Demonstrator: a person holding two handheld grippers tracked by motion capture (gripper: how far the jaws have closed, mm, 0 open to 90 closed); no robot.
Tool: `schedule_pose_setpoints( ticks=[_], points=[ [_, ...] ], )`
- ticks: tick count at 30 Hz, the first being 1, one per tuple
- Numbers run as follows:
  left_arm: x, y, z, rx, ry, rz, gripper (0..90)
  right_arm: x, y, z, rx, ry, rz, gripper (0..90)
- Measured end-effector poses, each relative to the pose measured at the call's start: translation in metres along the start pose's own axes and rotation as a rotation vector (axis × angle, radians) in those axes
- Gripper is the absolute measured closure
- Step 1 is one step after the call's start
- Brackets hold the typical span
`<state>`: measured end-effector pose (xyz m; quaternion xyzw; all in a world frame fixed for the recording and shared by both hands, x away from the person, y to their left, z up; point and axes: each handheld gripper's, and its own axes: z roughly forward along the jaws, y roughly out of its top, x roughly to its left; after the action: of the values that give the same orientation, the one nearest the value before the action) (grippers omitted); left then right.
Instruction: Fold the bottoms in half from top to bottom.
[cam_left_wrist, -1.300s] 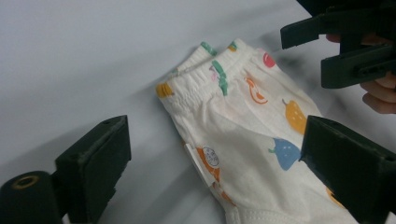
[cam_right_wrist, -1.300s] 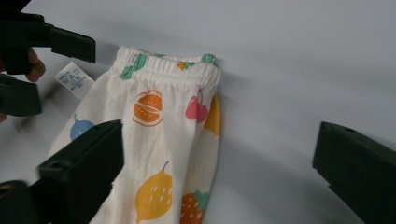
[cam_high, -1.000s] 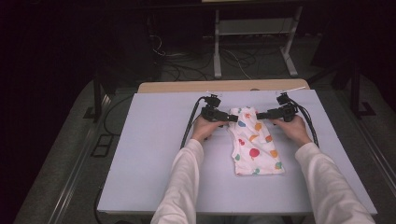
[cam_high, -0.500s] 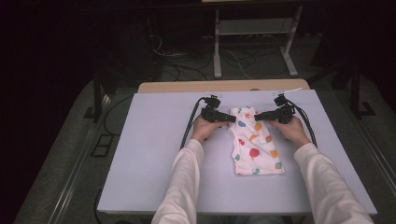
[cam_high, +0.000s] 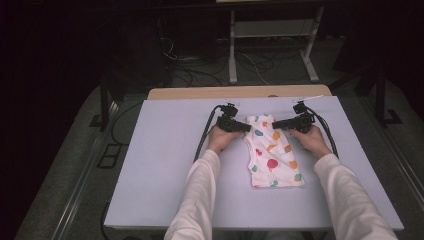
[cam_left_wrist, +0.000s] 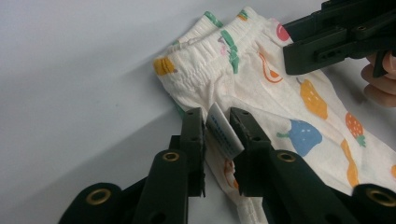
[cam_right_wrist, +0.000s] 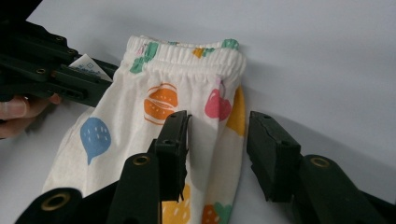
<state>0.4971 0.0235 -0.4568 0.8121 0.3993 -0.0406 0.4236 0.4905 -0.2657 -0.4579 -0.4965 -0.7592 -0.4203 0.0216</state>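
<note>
A small white garment (cam_high: 272, 160) with a fruit print lies flat on the pale table (cam_high: 165, 165), its elastic waistband at the far end. My left gripper (cam_high: 246, 127) (cam_left_wrist: 215, 116) is at the garment's left side just below the waistband. Its jaws have just been closing and now pinch the white care label (cam_left_wrist: 224, 133) and the cloth edge. My right gripper (cam_high: 277, 123) (cam_right_wrist: 219, 121) is at the opposite side. Its jaws have also just been closing but still stand apart, straddling the garment's right edge (cam_right_wrist: 233, 112). One jaw rests on the cloth and the other on the bare table.
A hand holds each gripper, with white sleeves coming in from the near edge. A wooden board (cam_high: 200, 93) lies behind the table. Beyond it are floor cables (cam_high: 250, 60) and a metal stand (cam_high: 232, 50). Black cables (cam_high: 205, 135) trail from the grippers.
Both hands and the garment stay where they were. The jaws at the two sides of the waistband look closer together than a second ago.
</note>
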Motion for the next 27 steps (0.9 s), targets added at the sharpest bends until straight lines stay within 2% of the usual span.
schedule_pose_setpoints(
  ticks=[3, 9, 12, 19, 27],
  points=[
    [0.000, 0.000, 0.000, -0.001, -0.002, -0.001, 78.7, 0.000, 0.000, 0.002, -0.003, 0.001, 0.006, 63.9],
    [-0.001, -0.001, 0.003, -0.002, -0.002, -0.004, 84.6, 0.001, 0.002, 0.007, 0.016, -0.011, 0.032, 83.3],
    [-0.001, -0.001, 0.003, -0.004, -0.003, -0.015, 86.5, 0.001, 0.003, 0.007, 0.025, -0.011, 0.055, 85.8],
    [-0.001, -0.001, 0.001, -0.008, 0.002, -0.008, 87.6, 0.000, 0.003, 0.002, 0.019, 0.007, 0.074, 87.5],
    [-0.006, 0.000, -0.001, -0.015, 0.000, -0.007, 87.8, 0.003, 0.004, -0.009, -0.006, 0.014, 0.054, 87.6]
  ],
)
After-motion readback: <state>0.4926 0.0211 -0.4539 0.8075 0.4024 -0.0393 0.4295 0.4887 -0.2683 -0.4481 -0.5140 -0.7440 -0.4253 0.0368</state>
